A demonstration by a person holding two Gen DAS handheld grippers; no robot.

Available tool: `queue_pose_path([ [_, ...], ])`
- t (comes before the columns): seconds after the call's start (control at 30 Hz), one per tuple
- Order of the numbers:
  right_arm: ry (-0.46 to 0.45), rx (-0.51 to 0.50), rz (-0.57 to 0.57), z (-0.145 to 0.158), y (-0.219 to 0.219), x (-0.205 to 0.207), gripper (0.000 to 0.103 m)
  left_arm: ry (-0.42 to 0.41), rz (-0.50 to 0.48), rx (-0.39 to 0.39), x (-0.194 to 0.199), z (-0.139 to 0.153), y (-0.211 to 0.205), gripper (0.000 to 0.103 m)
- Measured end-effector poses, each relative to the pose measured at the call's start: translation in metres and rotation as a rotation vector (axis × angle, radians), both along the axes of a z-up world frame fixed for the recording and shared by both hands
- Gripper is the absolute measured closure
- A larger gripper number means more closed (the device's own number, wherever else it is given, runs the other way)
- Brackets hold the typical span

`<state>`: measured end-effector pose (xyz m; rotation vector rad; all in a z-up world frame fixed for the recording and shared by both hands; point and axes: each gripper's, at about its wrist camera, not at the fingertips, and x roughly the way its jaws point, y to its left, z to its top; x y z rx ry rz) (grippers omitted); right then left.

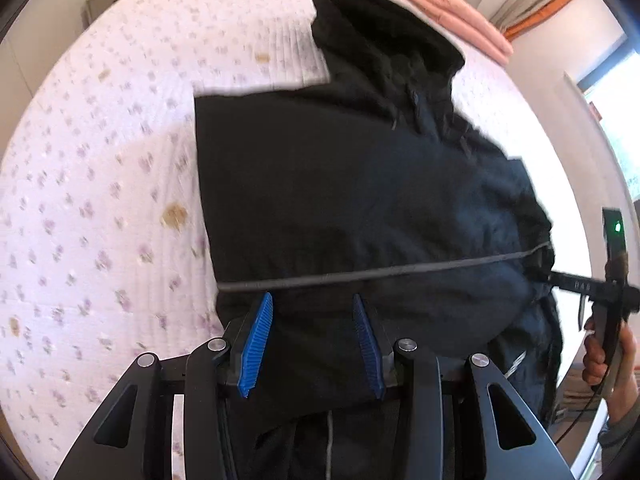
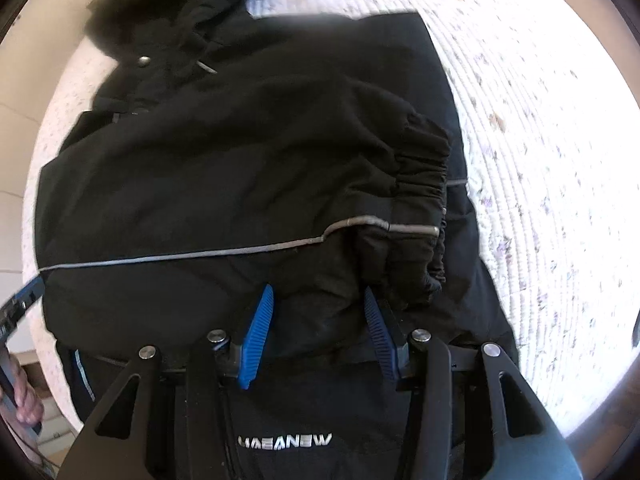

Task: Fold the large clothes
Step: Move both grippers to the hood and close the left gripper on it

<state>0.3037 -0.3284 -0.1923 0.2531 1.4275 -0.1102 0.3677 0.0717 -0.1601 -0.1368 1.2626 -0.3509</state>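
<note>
A large black hooded jacket (image 1: pixel 360 184) lies on a bed, sleeves folded in, hood (image 1: pixel 384 36) at the far end and a grey reflective stripe (image 1: pixel 380 272) across its lower part. My left gripper (image 1: pixel 314 300) is open, its blue pads (image 1: pixel 256 344) spread over the jacket's lower hem. The right wrist view shows the same jacket (image 2: pixel 240 160) with an elastic cuff (image 2: pixel 420 184) on top. My right gripper (image 2: pixel 318 296) is open too, its blue pads (image 2: pixel 256 336) over the hem near a white logo (image 2: pixel 285 441). Neither holds cloth.
The bed has a white quilted cover with small purple flowers (image 1: pixel 100 200). A folded pink blanket (image 1: pixel 452 8) lies at the far end. The other gripper and the hand that holds it show at the right edge (image 1: pixel 612 300). A window is on the right.
</note>
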Motion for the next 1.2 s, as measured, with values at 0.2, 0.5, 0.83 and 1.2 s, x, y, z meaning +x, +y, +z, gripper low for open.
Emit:
queue_pose_path([
  [0.2, -0.132, 0.027, 0.059, 0.064, -0.016, 0.026, 0.052, -0.088, 0.056, -0.015, 0.034, 0.045, -0.006, 0.059],
  [0.5, -0.303, 0.118, 0.043, 0.085, -0.045, 0.144, 0.052, -0.175, 0.109, -0.013, 0.134, 0.074, -0.048, 0.059],
  [0.83, -0.355, 0.245, -0.077, 0.052, -0.058, 0.236, 0.051, -0.144, 0.024, 0.119, 0.237, 0.041, -0.094, 0.057],
  [1.2, -0.355, 0.303, -0.058, 0.015, -0.066, 0.304, 0.043, -0.082, 0.078, 0.219, 0.317, -0.018, -0.105, 0.056],
])
